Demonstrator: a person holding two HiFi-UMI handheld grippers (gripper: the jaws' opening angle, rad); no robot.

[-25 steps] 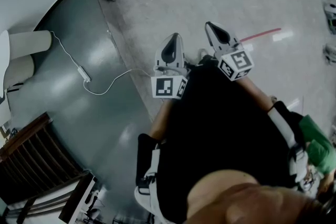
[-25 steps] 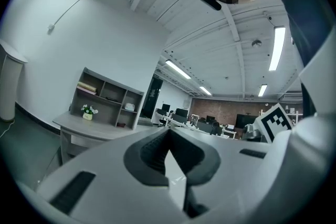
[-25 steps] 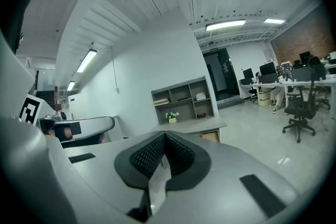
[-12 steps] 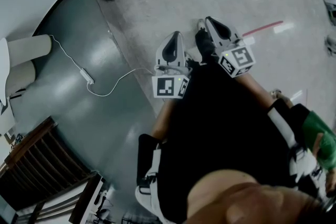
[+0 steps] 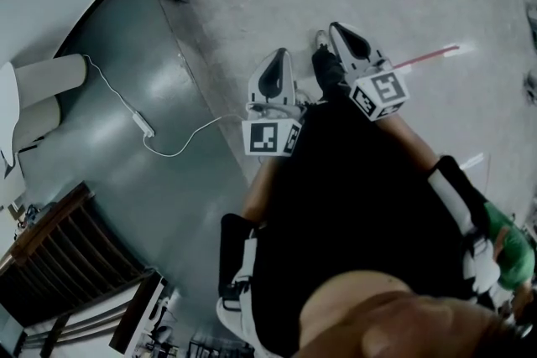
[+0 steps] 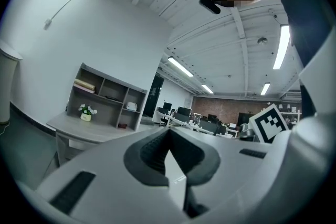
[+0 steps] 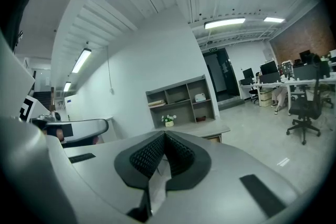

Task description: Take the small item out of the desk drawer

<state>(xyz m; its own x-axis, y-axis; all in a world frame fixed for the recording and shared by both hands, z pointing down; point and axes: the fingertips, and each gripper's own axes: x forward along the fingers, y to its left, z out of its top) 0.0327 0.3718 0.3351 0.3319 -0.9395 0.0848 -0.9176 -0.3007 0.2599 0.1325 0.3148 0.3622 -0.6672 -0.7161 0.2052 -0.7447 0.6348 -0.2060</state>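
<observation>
Closest to the head camera, the person's black-clad torso (image 5: 361,205) fills the lower right, with both forearms bent at the elbow and reaching forward from it: the left forearm (image 5: 256,193) runs up to the left gripper (image 5: 279,56), the right forearm (image 5: 411,142) to the right gripper (image 5: 335,28). Both tools are held close in front of the belly, side by side and apart, noses pointing away from the body over the floor, each with its marker cube (image 5: 270,138) nearest the wrist; the right one sits slightly farther ahead and angles leftward. A dark shoe (image 5: 327,67) shows between them. In the left gripper view the left gripper (image 6: 169,131) has its ribbed pads pressed together with nothing between them, and the right gripper (image 7: 164,135) in its own view is likewise fully closed and empty. Below and left on the darker floor panel (image 5: 109,180) lies a white cable (image 5: 180,142); a red line (image 5: 424,56) marks the paler floor beyond. Farther off, both gripper views face a grey desk (image 7: 202,131) against the white wall, carrying an open shelf unit (image 7: 181,99) and a small pot of flowers (image 7: 168,120). The desk's drawer and the small item cannot be made out from here.
</observation>
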